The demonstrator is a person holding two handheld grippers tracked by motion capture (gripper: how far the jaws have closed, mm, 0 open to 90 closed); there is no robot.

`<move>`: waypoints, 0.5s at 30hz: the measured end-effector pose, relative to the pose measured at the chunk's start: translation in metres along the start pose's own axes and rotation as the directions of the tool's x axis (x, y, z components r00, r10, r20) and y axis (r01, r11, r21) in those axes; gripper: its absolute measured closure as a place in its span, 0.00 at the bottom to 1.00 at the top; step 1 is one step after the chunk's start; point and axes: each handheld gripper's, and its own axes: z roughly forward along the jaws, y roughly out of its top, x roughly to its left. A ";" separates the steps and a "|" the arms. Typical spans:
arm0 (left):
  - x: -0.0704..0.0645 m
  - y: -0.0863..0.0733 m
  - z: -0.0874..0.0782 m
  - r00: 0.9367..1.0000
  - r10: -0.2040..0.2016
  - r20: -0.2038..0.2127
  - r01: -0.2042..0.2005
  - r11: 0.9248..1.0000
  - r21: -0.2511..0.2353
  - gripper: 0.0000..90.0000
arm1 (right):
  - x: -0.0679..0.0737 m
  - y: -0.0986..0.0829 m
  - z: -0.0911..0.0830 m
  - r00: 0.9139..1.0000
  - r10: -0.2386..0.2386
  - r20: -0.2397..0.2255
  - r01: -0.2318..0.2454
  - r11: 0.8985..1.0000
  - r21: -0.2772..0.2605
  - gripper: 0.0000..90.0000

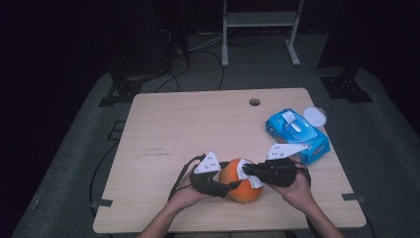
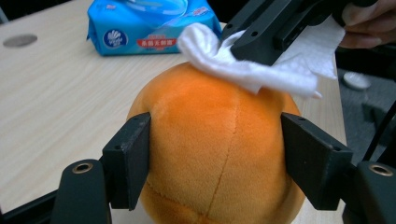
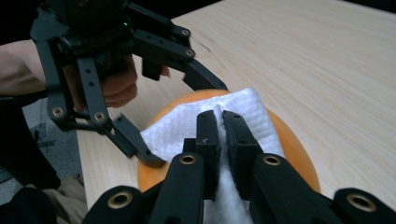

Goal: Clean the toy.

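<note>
Left gripper view: my left gripper (image 2: 217,154) clamps orange plush ball (image 2: 219,154); right gripper (image 3: 223,135) pinches white wipe (image 3: 180,126) on it. Blue wipes pack (image 2: 149,25) label unreadable.

Plush orange ball (image 2: 219,154), matt wood table (image 1: 198,129)
</note>
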 end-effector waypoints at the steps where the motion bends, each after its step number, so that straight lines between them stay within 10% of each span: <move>1: -0.004 0.002 0.002 1.000 0.028 0.002 -0.028 1.000 0.001 0.32 | 0.003 0.002 -0.001 1.000 -0.004 -0.008 0.004 1.000 -0.009 0.94; 4: -0.009 0.003 0.004 0.998 0.061 -0.004 -0.061 0.998 0.006 0.28 | 0.009 0.007 -0.001 0.999 -0.046 -0.002 0.046 0.999 -0.002 0.94; 9: 0.002 -0.003 0.007 0.999 -0.039 0.005 0.039 0.999 0.002 0.11 | 0.001 0.000 -0.004 1.000 -0.026 0.000 0.026 1.000 0.009 0.94; 11: 0.005 -0.008 0.010 0.994 -0.098 0.043 0.099 0.995 -0.007 0.15 | -0.004 -0.001 -0.008 1.000 -0.013 0.002 0.013 1.000 0.005 0.94; 15: -0.003 -0.001 0.008 0.999 -0.045 0.024 0.045 0.999 -0.008 0.28 | 0.006 0.004 -0.008 0.999 -0.044 0.022 0.044 0.999 -0.001 0.94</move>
